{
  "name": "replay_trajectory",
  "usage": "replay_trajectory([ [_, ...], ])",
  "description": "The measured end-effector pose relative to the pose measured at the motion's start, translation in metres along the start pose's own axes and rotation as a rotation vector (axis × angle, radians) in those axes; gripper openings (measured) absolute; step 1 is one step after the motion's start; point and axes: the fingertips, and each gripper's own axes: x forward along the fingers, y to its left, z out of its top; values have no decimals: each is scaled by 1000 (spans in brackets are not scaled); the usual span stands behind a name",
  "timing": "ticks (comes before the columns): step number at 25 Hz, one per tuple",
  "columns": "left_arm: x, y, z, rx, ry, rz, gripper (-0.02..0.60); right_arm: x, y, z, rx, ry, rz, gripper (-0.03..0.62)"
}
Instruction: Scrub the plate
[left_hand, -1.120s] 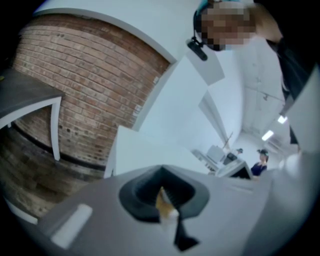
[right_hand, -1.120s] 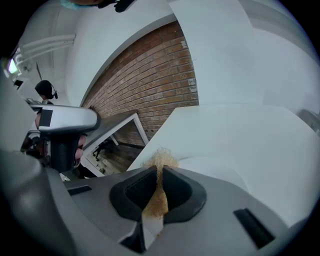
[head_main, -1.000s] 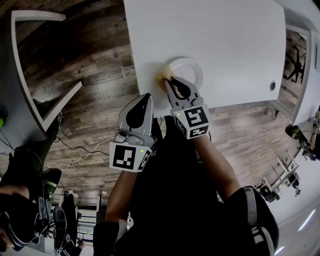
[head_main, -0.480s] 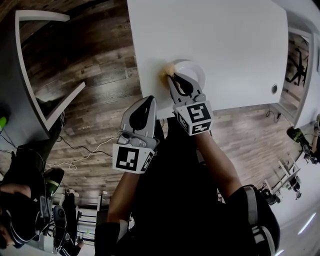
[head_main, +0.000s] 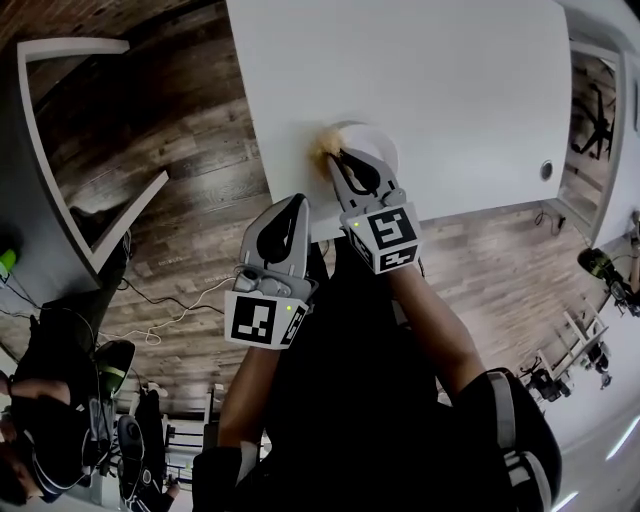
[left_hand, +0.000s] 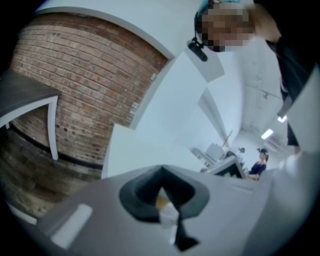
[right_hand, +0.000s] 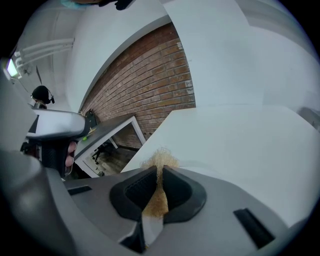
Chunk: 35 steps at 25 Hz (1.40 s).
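A white plate (head_main: 376, 141) lies on the white table (head_main: 430, 70), close to its near edge. My right gripper (head_main: 334, 156) is shut on a tan fibrous scrubber (head_main: 324, 143), which rests on the plate's left rim. In the right gripper view the scrubber (right_hand: 159, 161) sticks out past the closed jaws of the right gripper (right_hand: 160, 173). My left gripper (head_main: 296, 199) is shut and holds nothing, just off the table's near edge and left of the plate. In the left gripper view the left gripper (left_hand: 162, 172) points at the table's side and a brick wall.
A small round fitting (head_main: 546, 170) sits in the table top at the right. A grey desk with a white frame (head_main: 90, 150) stands to the left over the wooden floor (head_main: 190, 130). Another person (head_main: 40, 440) is at the lower left.
The scrubber stays at the plate's left rim, shifting only slightly with the right gripper. The left gripper has hardly moved.
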Motion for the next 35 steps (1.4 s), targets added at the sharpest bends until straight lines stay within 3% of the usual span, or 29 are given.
replay_trajectory([
  [35, 49, -60, -6, 49, 20, -28, 3, -55, -95, -7, 44, -45, -96, 32],
])
